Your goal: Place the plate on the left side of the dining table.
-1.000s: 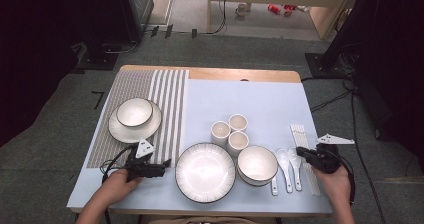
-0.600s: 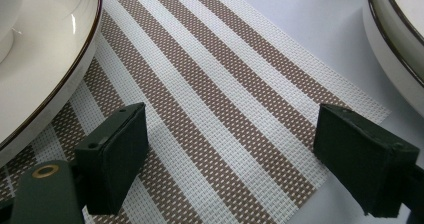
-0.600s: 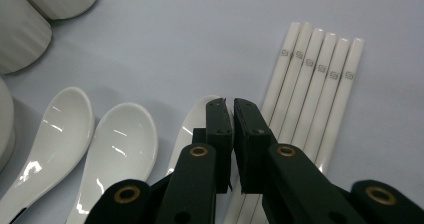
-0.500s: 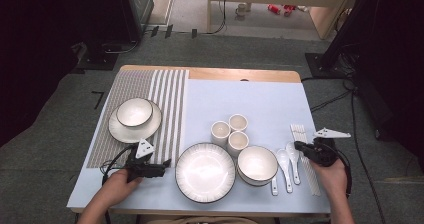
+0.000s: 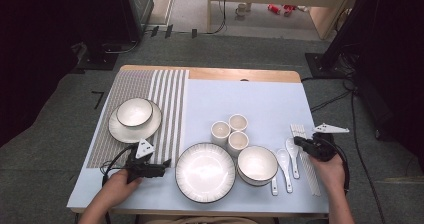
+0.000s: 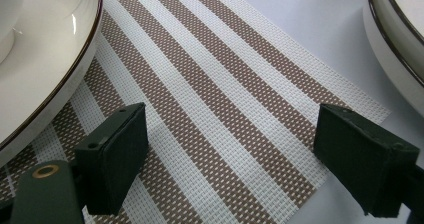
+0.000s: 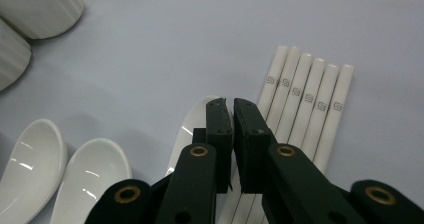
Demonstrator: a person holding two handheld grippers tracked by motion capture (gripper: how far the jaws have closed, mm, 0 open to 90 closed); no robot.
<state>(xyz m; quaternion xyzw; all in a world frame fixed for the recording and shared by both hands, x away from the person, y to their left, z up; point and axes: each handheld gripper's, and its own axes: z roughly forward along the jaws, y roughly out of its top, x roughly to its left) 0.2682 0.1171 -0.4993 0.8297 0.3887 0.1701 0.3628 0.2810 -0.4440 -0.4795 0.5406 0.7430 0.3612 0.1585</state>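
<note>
My left gripper [image 5: 166, 165] rests near the table's front edge on the striped placemat [image 5: 130, 89], pointing at the large plate [image 5: 205, 172]. In the left gripper view its jaws [image 6: 230, 134] stand wide open over the mat [image 6: 225, 84] with nothing between them. My right gripper [image 5: 297, 142] hovers at the right, over the white spoons [image 5: 285, 159] and the chopsticks [image 5: 300, 131]. In the right gripper view its jaws [image 7: 232, 104] are shut, nothing visible between them, above one spoon [image 7: 197, 124] and beside the chopsticks [image 7: 305, 94].
A bowl [image 5: 257, 164] sits right of the large plate, with three cups [image 5: 229, 131] behind them. A small plate [image 5: 150, 126] carrying a bowl [image 5: 134, 111] lies on the mat at the left. The blue cloth's far half [image 5: 250, 96] is bare.
The right gripper has shifted a little away from the front edge, toward the spoons' bowls. The left gripper has stayed where it was.
</note>
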